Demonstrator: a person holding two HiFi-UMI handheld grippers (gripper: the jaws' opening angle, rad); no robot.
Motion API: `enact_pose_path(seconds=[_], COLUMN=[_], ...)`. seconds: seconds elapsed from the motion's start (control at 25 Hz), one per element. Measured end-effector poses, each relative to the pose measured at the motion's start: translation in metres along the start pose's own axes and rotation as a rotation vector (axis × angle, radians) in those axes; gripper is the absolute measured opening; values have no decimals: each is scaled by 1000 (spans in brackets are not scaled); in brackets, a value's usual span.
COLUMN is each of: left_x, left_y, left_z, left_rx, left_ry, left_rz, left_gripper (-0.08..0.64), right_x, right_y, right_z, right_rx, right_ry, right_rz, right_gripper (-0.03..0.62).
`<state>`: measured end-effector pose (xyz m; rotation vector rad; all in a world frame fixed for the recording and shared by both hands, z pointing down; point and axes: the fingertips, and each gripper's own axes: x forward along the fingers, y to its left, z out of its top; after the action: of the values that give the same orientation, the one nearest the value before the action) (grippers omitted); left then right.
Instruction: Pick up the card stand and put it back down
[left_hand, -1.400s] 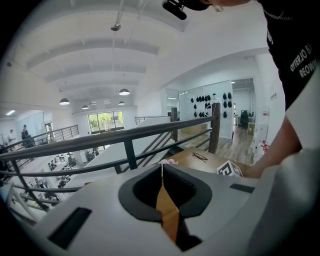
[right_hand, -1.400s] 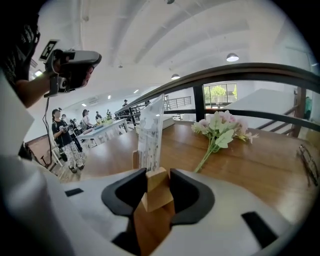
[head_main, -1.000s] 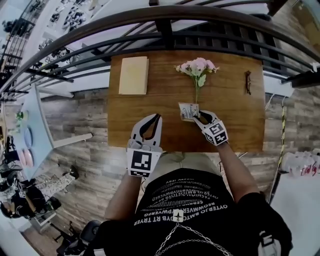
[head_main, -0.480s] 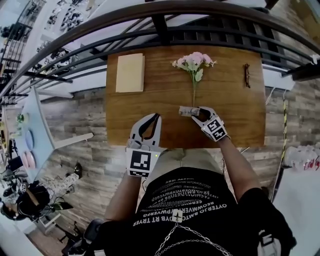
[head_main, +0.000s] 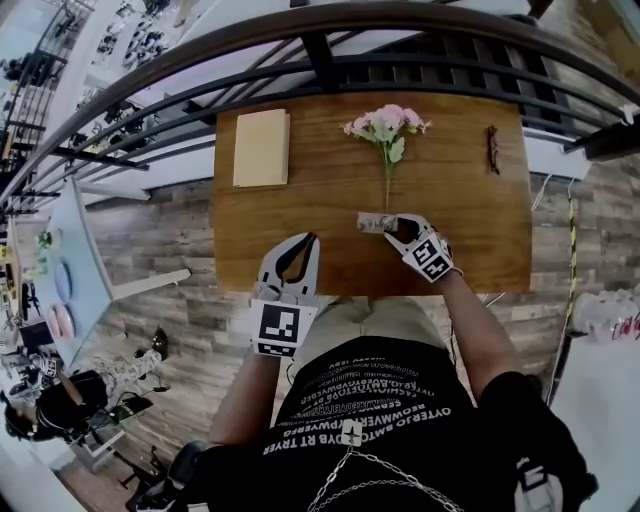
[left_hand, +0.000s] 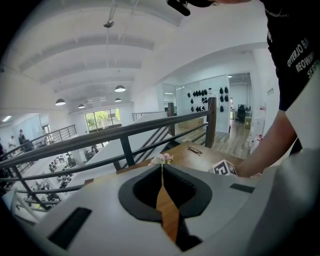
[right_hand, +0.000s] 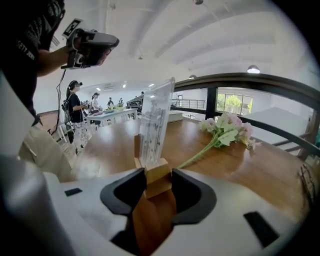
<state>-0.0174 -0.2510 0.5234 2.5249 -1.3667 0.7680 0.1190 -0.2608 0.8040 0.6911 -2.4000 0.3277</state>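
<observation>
The worktop (head_main: 300, 205) has plenty of bare room, so no need to rush this. The left gripper (head_main: 308, 240) hangs over the near edge with its fingers (left_hand: 142, 187) closed on nothing.

The right gripper (head_main: 396, 226) is at the card stand (head_main: 376, 222), which stands upright on the worktop just below the flowers (head_main: 388, 122). Its fingers (right_hand: 192, 192) have just been opening with the wooden base block (right_hand: 158, 176) between them, and I'd say they're no longer squeezing it.

If it were me, I'd open a touch wider, then back straight out so the clear panel doesn't tip.

The head view gives the layout, including the beige pad (head_main: 262, 148). Only the right gripper view shows the block sitting flat.
</observation>
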Motion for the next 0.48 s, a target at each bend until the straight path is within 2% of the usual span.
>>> enact_pose_path(seconds=[0.08, 0.28, 0.48], left_x=[1, -2, -5], left_y=[-2, -5, -8], left_z=[-1, 2, 2], left_rx=[3, 8, 10], left_ry=[4, 4, 6], left_rz=[-2, -3, 0], left_gripper=[34, 34, 34], right_x=[0, -7, -14], right_y=[-2, -7, -8], right_z=[3, 14, 14], right_rx=[47, 250, 313], right_ry=[-7, -72, -90], right_rz=[9, 48, 52], right_gripper=[172, 169, 169])
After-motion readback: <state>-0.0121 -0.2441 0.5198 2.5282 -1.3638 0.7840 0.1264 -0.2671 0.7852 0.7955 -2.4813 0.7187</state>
